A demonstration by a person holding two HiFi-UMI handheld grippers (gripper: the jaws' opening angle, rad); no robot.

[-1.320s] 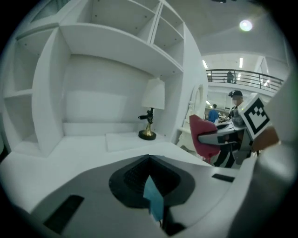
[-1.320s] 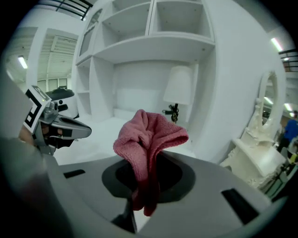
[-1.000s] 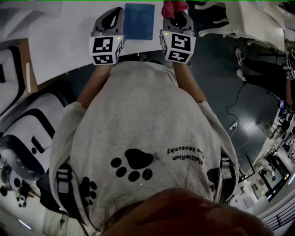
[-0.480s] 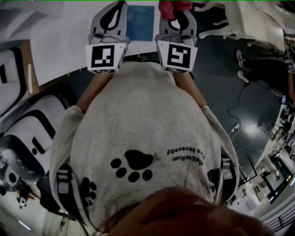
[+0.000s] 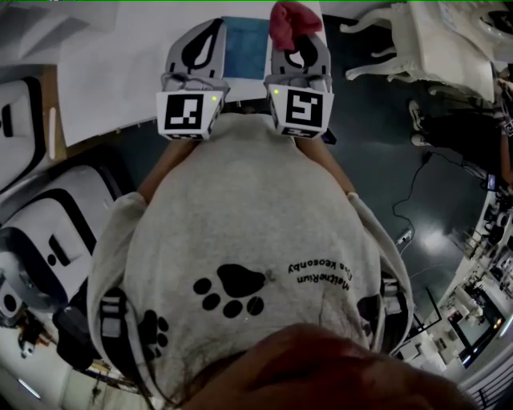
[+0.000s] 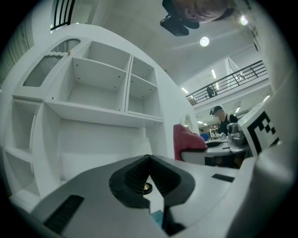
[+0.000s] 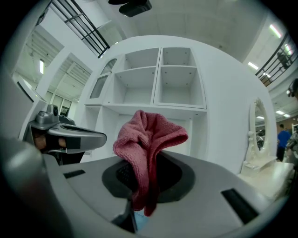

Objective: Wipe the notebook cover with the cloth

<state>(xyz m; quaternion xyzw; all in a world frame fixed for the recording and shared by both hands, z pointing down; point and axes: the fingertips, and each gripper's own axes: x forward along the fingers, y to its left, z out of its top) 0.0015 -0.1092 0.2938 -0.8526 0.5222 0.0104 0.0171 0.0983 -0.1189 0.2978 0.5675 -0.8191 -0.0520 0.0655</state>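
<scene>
In the head view, the blue notebook (image 5: pixel 244 46) lies flat on the white worktop (image 5: pixel 112 76), between the two raised tongs. The left tongs (image 5: pixel 212 26) are just beside its left edge and the right tongs (image 5: pixel 297 38) just beside its right edge. A bunched pink-red cloth (image 5: pixel 293 22) sits at the tips of the right tongs.

In the left gripper view, the left tongs (image 6: pixel 149 157) are clenched tip to tip with nothing between them. A sliver of blue notebook (image 6: pixel 157 217) shows below them. A white shelf unit (image 6: pixel 107 88) with open compartments stands ahead, and the cloth (image 6: pixel 187 140) shows off to the right.

In the right gripper view, the right tongs (image 7: pixel 146 163) are clamped on the cloth (image 7: pixel 150 135). It bulges in crumpled folds above the tips, and a tail hangs down between them. A strip of notebook (image 7: pixel 138 218) shows underneath. The same shelf unit (image 7: pixel 158 79) faces this camera.
</scene>
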